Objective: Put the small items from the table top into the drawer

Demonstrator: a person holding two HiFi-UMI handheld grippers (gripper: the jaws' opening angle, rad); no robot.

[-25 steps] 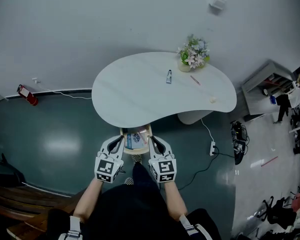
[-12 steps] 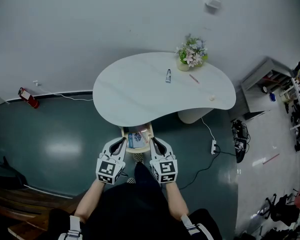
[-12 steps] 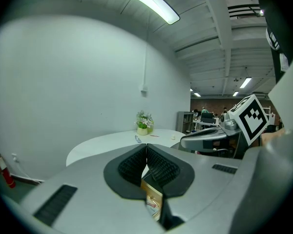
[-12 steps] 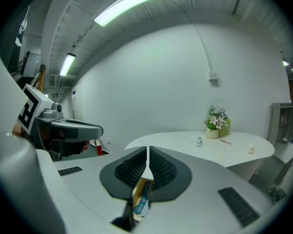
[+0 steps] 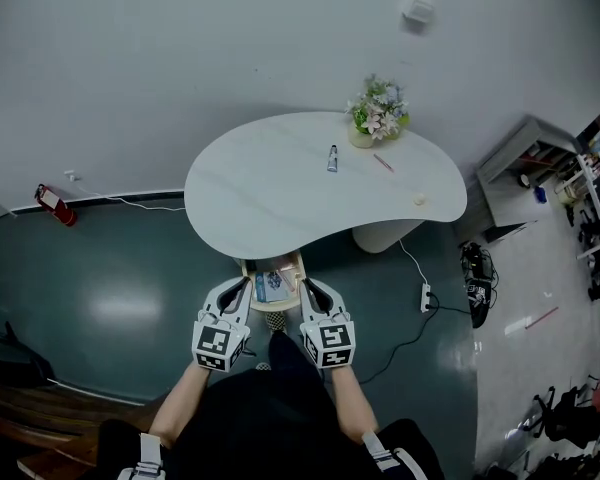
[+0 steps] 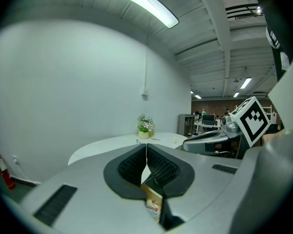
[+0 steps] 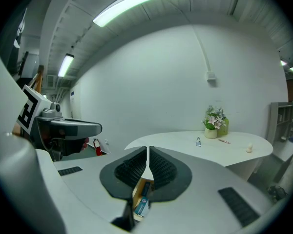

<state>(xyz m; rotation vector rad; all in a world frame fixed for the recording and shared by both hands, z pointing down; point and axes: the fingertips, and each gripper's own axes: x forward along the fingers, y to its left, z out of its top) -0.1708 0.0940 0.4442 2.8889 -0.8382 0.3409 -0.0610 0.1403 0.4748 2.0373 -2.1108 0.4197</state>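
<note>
Drawer (image 5: 294, 265) between left tongs (image 5: 244, 284), right tongs (image 5: 306, 284)

Both forearms extend forward, side by side. The left gripper (image 5: 234, 298) and right gripper (image 5: 314, 296) point slightly downward, each with jaws closed together and empty.

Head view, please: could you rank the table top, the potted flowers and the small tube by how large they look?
1. table top
2. potted flowers
3. small tube, clearly the smallest
</note>
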